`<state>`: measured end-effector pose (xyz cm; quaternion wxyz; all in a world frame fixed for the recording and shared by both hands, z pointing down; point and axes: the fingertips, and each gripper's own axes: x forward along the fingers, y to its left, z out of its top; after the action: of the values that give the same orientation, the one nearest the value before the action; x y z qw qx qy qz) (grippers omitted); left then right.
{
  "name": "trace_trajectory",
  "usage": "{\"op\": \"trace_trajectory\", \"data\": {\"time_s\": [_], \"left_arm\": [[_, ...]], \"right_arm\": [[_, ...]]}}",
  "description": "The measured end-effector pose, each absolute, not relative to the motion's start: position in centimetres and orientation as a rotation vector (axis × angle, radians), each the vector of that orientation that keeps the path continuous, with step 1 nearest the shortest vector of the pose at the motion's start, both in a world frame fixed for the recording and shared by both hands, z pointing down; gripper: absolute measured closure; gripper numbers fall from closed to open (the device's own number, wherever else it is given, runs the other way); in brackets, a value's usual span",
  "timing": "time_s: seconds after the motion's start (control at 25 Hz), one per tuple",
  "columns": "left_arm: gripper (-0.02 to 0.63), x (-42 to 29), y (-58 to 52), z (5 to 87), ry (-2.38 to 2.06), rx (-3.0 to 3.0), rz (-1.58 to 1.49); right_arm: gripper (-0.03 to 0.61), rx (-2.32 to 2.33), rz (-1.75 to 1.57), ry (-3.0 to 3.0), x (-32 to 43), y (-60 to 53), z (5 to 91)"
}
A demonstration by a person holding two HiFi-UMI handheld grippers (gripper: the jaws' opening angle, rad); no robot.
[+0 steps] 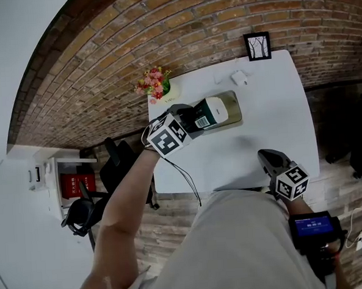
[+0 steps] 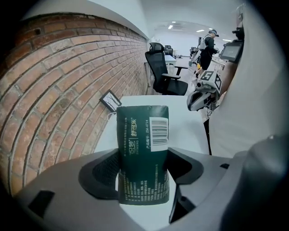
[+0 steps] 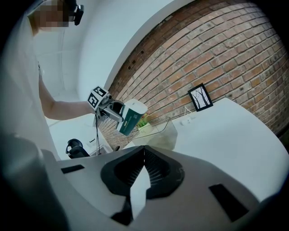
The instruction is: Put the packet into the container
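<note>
Closest in, at 5 o'clock in the head view: the right gripper (image 1: 266, 155), low by the edge of the table (image 1: 282, 104). In its own view, right gripper (image 3: 143, 155) with jaws pressed together and nothing between them. Not needed for this step, going by that. Next out, near the middle of the head view: the left gripper (image 1: 191, 123), jaws spread wide and clamped on the two sides of the packet (image 1: 208, 113). In the left gripper view, dark green packet (image 2: 143, 153) squeezed from both sides, long side running from 6 o'clock up to 12 o'clock, sticking straight out past the jaws, barcode (image 2: 159, 131) near the far end. Just past that, at 3 o'clock from the left gripper in the head view: the clear container (image 1: 233, 114), open at the top, sitting on the table. Seen from the right gripper view, packet (image 3: 131, 117) up in the air and tipped, with the container (image 3: 162, 133) below it at about 5 o'clock, not touching. So: packet held high by the container's edge, not inside yet. Looks like a small push on toward 3 o'clock, then a drop down nose first, then letting go. Left hand far nearer than right, so likely a one-hand job. Could catch the rim if lowered too soon. Farther back, at 11 o'clock from the container: flowers (image 1: 154, 81). At 1 o'clock, a small picture frame (image 1: 257, 46) against the brick wall (image 1: 132, 40).
</note>
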<state>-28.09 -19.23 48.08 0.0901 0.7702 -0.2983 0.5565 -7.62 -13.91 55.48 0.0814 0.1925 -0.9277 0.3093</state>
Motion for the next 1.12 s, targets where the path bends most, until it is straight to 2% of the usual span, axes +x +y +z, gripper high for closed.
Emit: {"op": "trace_trajectory", "data": {"time_s": [1.12], "left_arm": [[0.279, -27.6, -23.2, 58.9, -0.544, 2.087, 1.933]], "right_arm": [[0.569, 0.663, 1.028, -2.690, -6.4, -15.3, 58.3]]}}
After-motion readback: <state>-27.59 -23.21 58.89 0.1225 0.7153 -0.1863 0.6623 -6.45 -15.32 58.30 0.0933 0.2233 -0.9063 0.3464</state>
